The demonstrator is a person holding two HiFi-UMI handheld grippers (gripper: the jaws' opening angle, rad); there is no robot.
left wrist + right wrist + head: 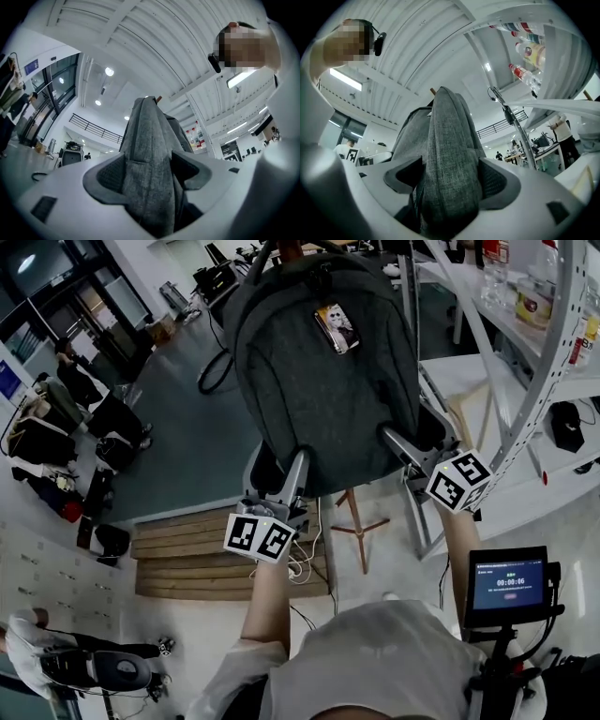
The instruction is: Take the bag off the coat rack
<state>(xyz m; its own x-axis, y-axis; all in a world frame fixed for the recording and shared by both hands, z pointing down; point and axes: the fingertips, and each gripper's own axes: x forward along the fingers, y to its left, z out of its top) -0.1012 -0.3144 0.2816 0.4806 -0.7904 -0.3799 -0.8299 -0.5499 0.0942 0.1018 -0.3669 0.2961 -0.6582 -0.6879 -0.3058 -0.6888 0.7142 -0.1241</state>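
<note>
Both the left gripper (277, 471) and the right gripper (418, 441) stand wide open astride the bottom edge of the grey bag (319, 371). It hangs from the top of the coat rack (357, 521), not yet gripped or lifted off.

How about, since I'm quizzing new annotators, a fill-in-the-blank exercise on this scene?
1. The backpack is ____ in colour.
2. The left gripper and the right gripper reach it at its ____ edge.
3. Backpack fabric stands between the jaws of ____ grippers.
Missing words: grey; bottom; both.
</note>
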